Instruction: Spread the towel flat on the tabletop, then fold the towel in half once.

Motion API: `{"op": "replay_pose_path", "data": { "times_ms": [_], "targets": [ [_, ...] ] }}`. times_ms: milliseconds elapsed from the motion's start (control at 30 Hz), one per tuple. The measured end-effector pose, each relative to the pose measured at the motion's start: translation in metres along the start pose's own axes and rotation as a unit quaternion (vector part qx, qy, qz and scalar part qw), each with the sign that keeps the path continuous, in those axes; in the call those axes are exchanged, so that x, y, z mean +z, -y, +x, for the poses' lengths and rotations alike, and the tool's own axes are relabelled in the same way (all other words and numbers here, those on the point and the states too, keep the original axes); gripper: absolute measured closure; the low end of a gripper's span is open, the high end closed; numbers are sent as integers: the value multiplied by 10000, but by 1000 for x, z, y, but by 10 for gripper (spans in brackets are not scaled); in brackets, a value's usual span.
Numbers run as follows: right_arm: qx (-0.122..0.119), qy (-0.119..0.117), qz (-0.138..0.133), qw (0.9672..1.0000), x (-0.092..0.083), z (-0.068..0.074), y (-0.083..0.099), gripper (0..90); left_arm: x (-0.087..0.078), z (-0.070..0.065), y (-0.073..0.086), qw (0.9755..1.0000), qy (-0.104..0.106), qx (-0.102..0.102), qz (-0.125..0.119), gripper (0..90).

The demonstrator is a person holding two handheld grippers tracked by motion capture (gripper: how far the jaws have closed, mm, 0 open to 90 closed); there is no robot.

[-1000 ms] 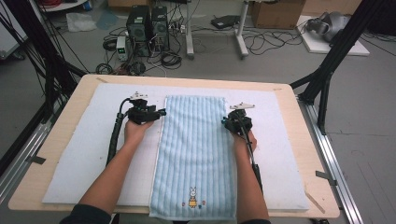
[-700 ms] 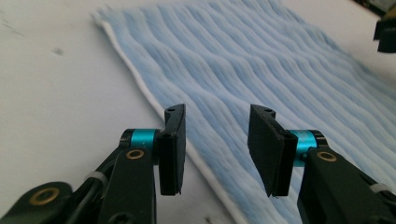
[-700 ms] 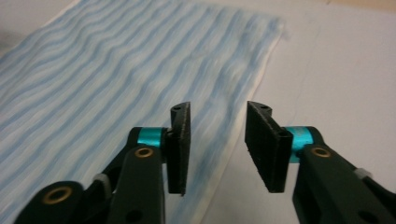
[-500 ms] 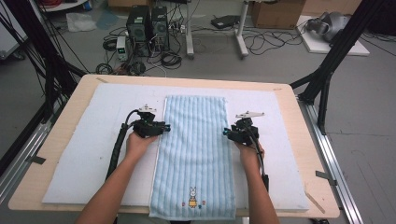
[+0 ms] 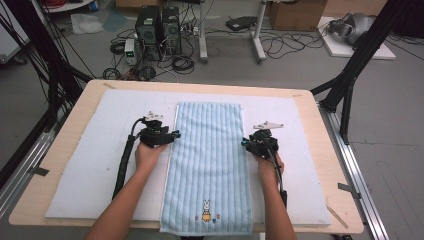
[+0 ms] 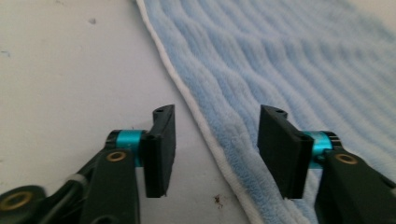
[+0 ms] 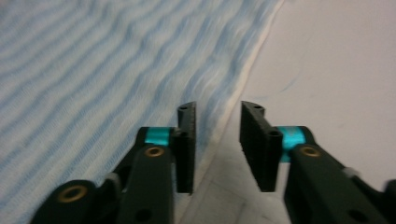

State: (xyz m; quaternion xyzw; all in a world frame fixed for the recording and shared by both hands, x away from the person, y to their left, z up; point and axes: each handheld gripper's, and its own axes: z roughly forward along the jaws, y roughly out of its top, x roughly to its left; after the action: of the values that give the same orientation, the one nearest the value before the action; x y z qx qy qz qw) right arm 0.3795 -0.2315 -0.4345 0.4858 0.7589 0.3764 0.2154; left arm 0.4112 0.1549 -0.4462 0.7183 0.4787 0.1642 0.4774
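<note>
1. Along the middle of the worktop's white mat (image 5: 90, 170) we see the blue towel (image 5: 207, 165) lying flat.
2. Our left gripper (image 6: 215, 149) straddles its white hem, jaws just opened, gripping nothing.
3. Our right gripper (image 7: 217, 144) straddles the opposite hem, jaws just opening, unclenched.

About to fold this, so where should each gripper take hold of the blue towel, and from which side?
Take the blue towel by its long white-hemmed side edges, each gripper coming in from its own outer side. It lies flat on the white mat. The left gripper already straddles one hem with open jaws, and the right gripper straddles the other.
</note>
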Motion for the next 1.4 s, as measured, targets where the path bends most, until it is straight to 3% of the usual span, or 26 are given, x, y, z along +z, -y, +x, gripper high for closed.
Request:
{"op": "replay_pose_path", "data": {
  "times_ms": [100, 200, 267, 367, 467, 600, 633, 767, 1167, 1400],
  "targets": [
    [-5, 3, -377, 9993, -17, -7, 0, 438, -15, 6, -6, 9985, 352, 33, -414, 281],
    [-160, -152, -649, 9976, -30, -16, 0, 276, -29, 8, -9, 9937, 711, 100, -860, 162],
    [-296, -170, -671, 9972, -40, -20, 0, 204, -35, 9, -10, 9897, 1037, 147, -972, 170],
    [-411, 31, -710, 9966, -51, -26, 4, 97, -43, 9, -9, 9854, 1313, 296, -1045, 171],
    [-503, 16, -729, 9961, -61, -31, 10, 98, -48, 11, -7, 9835, 1284, 532, -1158, 168],
    [-471, -78, -869, 9951, -70, -34, 16, 98, -53, 12, -4, 9790, 1361, 914, -1208, 216],
    [-480, -124, -912, 9946, -72, -33, 17, 98, -54, 11, -5, 9796, 1315, 967, -1169, 223],
    [-551, -197, -1001, 9933, -75, -29, 15, 97, -57, 9, -7, 9840, 1208, 798, -1041, 169],
    [-259, -341, -965, 9944, -77, -32, 13, 97, -69, 14, -7, 9864, 1053, 537, -1145, 168],
    [-285, -372, -999, 9939, -77, -33, 13, 98, -69, 13, -15, 9862, 1063, 485, -1173, 168]
  ]
}}
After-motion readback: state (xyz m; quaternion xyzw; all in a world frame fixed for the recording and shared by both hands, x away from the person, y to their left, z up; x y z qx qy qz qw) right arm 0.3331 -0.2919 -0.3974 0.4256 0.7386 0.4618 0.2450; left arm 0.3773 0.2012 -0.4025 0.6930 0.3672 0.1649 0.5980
